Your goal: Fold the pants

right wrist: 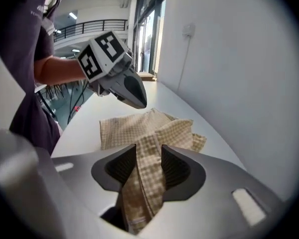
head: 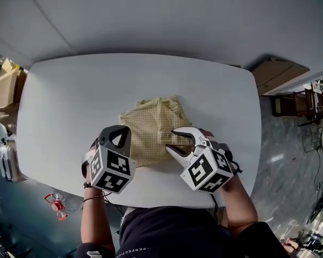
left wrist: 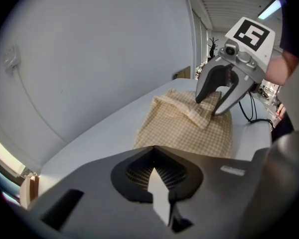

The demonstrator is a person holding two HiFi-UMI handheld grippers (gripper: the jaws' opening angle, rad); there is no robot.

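Left gripper (left wrist: 153,149): jaws pressed flat together, nothing between them, tip over bare tabletop just short of the pants' (head: 148,123) near-left edge. Right gripper (right wrist: 148,156): jaws spread wide, a flat band of the pants runs up through the gap between the ribbed pads; the pads flank it, no visible squeeze. Both claws are hard moulded plastic, the left dark, the right light grey, each with a black-and-white marker cube behind it. The pants are tan woven cloth with a fine pale check, folded into a rough square bundle with a rumpled flap on its right side. They lie on the table (head: 70,101) about mid-width, in the half nearer the person. The table is matte white and smooth, with rounded corners. Behind it is a plain pale grey wall (head: 151,15) with a thin cable running up to a small wall box (left wrist: 10,59). Cardboard boxes (head: 8,87) are stacked off the table's left end, another flat cardboard piece (head: 280,71) off the right. The floor (head: 290,160) is glossy grey.
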